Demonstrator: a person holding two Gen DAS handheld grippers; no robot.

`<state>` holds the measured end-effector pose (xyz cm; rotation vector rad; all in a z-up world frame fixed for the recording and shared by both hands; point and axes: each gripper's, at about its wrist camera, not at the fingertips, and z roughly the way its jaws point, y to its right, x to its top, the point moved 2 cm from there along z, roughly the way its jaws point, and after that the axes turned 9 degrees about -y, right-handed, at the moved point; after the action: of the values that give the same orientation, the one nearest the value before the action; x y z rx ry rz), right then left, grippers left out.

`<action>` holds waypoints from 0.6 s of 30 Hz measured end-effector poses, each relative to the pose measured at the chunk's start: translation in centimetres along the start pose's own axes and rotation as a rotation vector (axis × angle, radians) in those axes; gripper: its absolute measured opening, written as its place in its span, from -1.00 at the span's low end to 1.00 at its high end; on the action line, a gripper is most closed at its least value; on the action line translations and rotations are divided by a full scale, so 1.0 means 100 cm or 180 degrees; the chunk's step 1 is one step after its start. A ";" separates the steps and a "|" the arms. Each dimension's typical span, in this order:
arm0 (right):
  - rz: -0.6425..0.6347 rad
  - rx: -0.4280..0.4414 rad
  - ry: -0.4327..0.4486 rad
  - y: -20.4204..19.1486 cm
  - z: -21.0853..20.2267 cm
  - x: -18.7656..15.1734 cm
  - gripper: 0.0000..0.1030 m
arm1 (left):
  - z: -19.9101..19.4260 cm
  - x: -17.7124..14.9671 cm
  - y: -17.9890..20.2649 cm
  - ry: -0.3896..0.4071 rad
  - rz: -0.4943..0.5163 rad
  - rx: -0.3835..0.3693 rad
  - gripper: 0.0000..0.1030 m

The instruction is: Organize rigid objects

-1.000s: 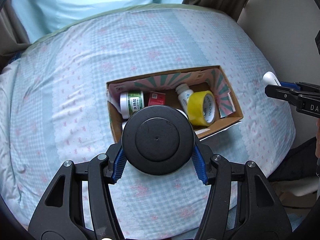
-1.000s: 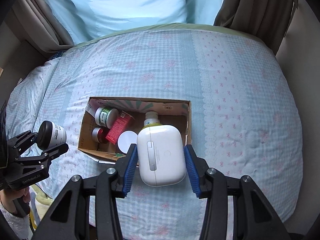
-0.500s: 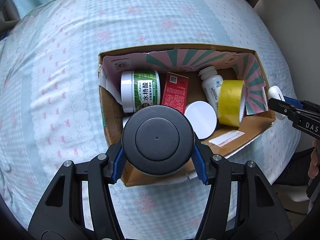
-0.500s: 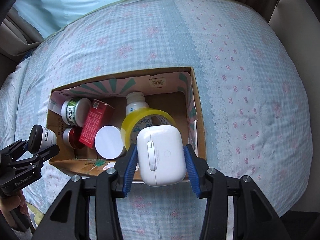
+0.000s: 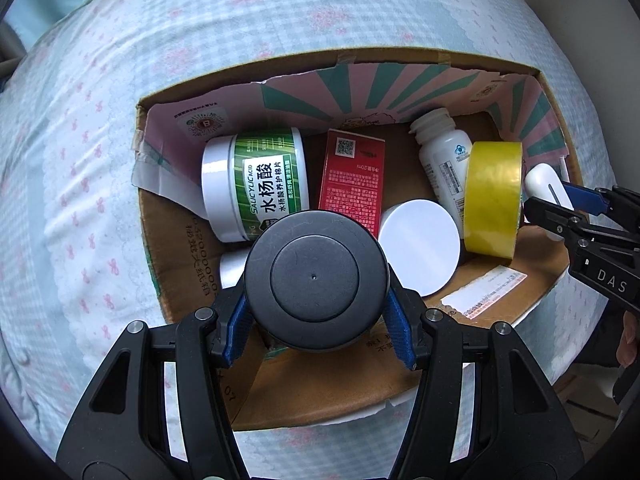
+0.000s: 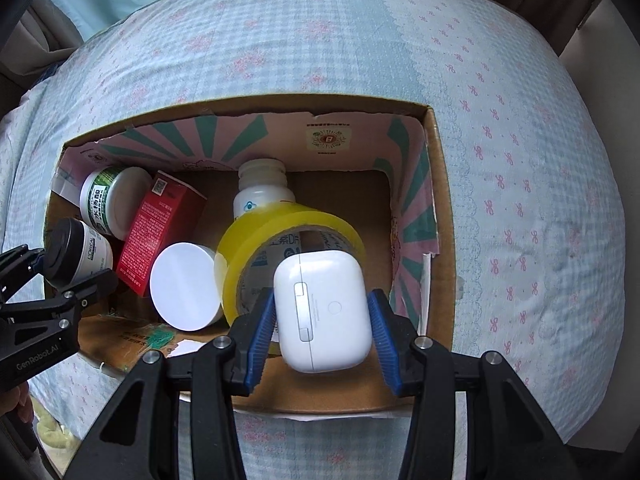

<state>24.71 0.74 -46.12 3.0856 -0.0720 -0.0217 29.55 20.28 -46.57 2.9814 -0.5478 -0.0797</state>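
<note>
Earbud case (image 6: 323, 309), white and smooth, sits pinched between the blue pads of my right claw (image 6: 322, 322), hanging above the near right corner of the cardboard box (image 6: 440, 216). My left claw (image 5: 316, 312) clamps a black-lidded jar (image 5: 316, 280) over the box's near left side. Inside the box lie a green-labelled tub (image 5: 256, 184), a red carton (image 5: 352, 184), a white bottle (image 5: 444, 160), a yellow tape roll (image 5: 494, 196) and a white round lid (image 5: 419, 246).

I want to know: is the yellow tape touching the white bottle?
Touching. In the left wrist view the yellow tape roll leans right against the white bottle, no gap.
</note>
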 end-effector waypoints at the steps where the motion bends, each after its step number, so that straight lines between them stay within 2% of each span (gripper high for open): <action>1: 0.0007 -0.0002 0.0003 0.000 0.001 0.000 -0.16 | 0.002 0.000 0.001 -0.0009 0.0000 -0.0011 0.04; 5: 0.0023 0.0034 0.0012 0.002 0.004 0.002 -0.15 | 0.005 0.002 0.007 -0.0056 0.0033 0.0015 0.05; 6: 0.0028 0.0014 0.0031 0.002 0.003 0.002 -0.15 | 0.004 0.003 0.009 -0.0061 0.0050 0.0046 0.12; 7: 0.0031 0.0020 0.0026 0.002 0.004 0.003 -0.15 | 0.002 0.003 0.011 -0.0046 0.0074 0.0066 0.63; 8: 0.0035 0.0067 0.0019 0.003 0.004 0.003 -0.12 | 0.000 0.002 0.012 -0.0024 0.0091 0.0074 0.99; 9: 0.0044 0.0113 0.0024 0.004 0.003 0.003 0.10 | -0.003 0.002 0.013 0.0020 0.0095 0.0074 1.00; 11: 0.0042 -0.0017 0.0064 0.006 -0.001 0.002 0.58 | -0.007 0.002 0.015 0.0033 0.0091 0.0036 1.00; 12: 0.0022 0.0101 0.0088 0.007 -0.004 0.000 0.84 | -0.008 0.002 0.015 0.0024 0.0091 0.0029 1.00; 14: 0.0065 0.0284 0.0064 0.010 -0.005 -0.002 1.00 | -0.009 0.000 0.015 0.0009 0.0096 0.0049 1.00; 18: 0.0080 0.0291 0.0048 0.010 -0.006 -0.004 1.00 | -0.010 -0.003 0.015 -0.0014 0.0081 0.0072 1.00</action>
<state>24.25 -0.22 -45.41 3.1753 -0.1145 0.0062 28.84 19.09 -45.43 2.9961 -0.5911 -0.0785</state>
